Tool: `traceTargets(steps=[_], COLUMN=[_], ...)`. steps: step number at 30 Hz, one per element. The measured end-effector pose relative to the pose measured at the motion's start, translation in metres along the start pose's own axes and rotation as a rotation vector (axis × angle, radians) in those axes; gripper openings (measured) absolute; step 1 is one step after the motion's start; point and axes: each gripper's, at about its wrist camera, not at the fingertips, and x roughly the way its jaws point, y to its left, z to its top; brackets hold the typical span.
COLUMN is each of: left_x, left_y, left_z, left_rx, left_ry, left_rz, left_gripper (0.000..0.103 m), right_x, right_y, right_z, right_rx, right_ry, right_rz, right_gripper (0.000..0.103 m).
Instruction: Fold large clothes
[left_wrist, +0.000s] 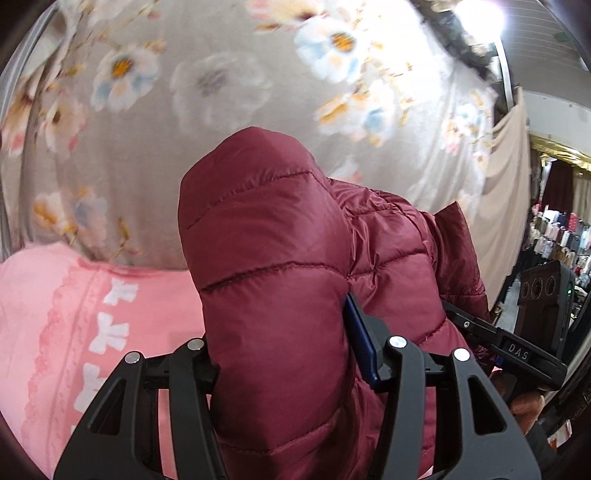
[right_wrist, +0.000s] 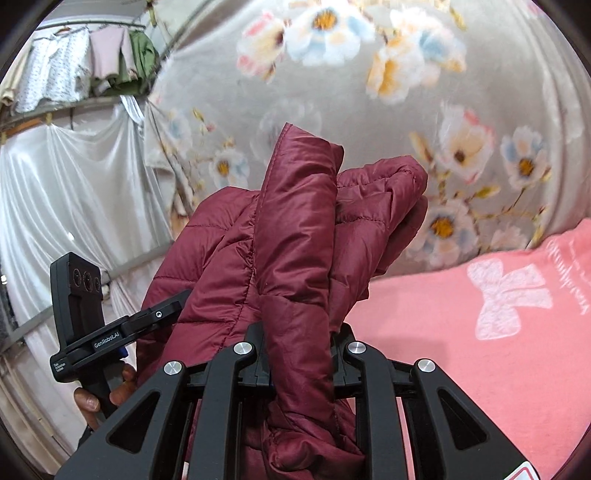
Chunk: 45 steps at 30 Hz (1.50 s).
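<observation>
A maroon quilted puffer jacket (left_wrist: 273, 240) is lifted above the bed, and both grippers hold it. My left gripper (left_wrist: 284, 350) is shut on a thick padded fold that bulges up between its fingers; a blue pad (left_wrist: 364, 343) presses the fold's right side. In the right wrist view my right gripper (right_wrist: 299, 347) is shut on a narrower upright fold of the jacket (right_wrist: 295, 229). Each view shows the other gripper alongside, clamped on the jacket's edge: the right one (left_wrist: 476, 325) and the left one (right_wrist: 159, 314), with a hand on its handle. The jacket's lower part is hidden below the jaws.
A pink blanket with white bows (left_wrist: 85, 332) (right_wrist: 480, 325) covers the bed below. Behind it is a grey floral sheet (left_wrist: 221, 85) (right_wrist: 369, 74). White drapes (right_wrist: 66, 192) and hanging clothes (right_wrist: 85, 62) are at the left; shop racks (left_wrist: 557, 232) stand at the right.
</observation>
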Motion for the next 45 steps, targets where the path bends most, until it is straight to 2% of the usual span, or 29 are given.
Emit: traceTargets(steps=[5,13,21,23,26,27,30,31,33,34,37,38,39,40,41,43,45], left_x=[0.05,0.117,0.163,0.166,0.169,0.171,0.17,0.167,0.156,0.149,0.125,0.116,0.111,0.105,0.1,0.096,0.1], left_y=[0.055,0.102,0.133,0.138,0.145,0.147,0.152,0.151,0.146,0.144,0.129,0.119,0.11,0.1,0.09,0.071,0.061], left_z=[-0.033,-0.091,-0.14,-0.149,-0.155,-0.156,-0.157,-0.155,-0.151,-0.148,-0.135,-0.13,-0.127,-0.123,-0.12,-0.12,-0.125], left_rx=[-0.046,-0.093,-0.149,-0.146,-0.16,-0.167,-0.2,-0.201,-0.18,-0.166,-0.124,-0.094,-0.07,-0.047,-0.033,-0.019,-0.003], left_ry=[0.086,0.207,0.317,0.316,0.319,0.327,0.358,0.366,0.379,0.389,0.416,0.404,0.388,0.37,0.355,0.347,0.361], left_rz=[0.024,0.039,0.061,0.082,0.089,0.096,0.148,0.178,0.278,0.331,0.503,0.562,0.593,0.616,0.627,0.634,0.659], left_gripper=[0.049,0.049,0.05,0.052,0.058,0.06,0.069,0.074,0.079,0.082,0.082,0.082,0.083,0.089,0.094,0.094,0.094], right_x=[0.062,0.132,0.165,0.167,0.17,0.171,0.165,0.157,0.138,0.126,0.094,0.085,0.079,0.076,0.077,0.086,0.098], right_y=[-0.034,-0.085,-0.11,-0.116,-0.12,-0.121,-0.123,-0.122,-0.116,-0.111,-0.092,-0.082,-0.071,-0.058,-0.05,-0.031,-0.026], right_z=[-0.039,-0.098,-0.138,-0.146,-0.153,-0.154,-0.151,-0.148,-0.14,-0.135,-0.12,-0.115,-0.111,-0.108,-0.107,-0.113,-0.126], right_rx=[0.075,0.174,0.186,0.188,0.175,0.175,0.189,0.173,0.106,0.071,-0.003,-0.02,-0.037,-0.058,-0.078,-0.13,-0.139], right_ry=[0.095,0.223,0.321,0.325,0.336,0.343,0.362,0.371,0.369,0.36,0.325,0.311,0.298,0.296,0.303,0.341,0.385], right_rz=[-0.029,-0.089,-0.147,-0.15,-0.157,-0.162,-0.191,-0.229,-0.323,-0.358,-0.456,-0.465,-0.458,-0.45,-0.444,-0.419,-0.399], right_gripper=[0.018,0.018,0.018,0.019,0.024,0.029,0.038,0.041,0.053,0.053,0.053,0.051,0.045,0.033,0.028,0.012,0.008])
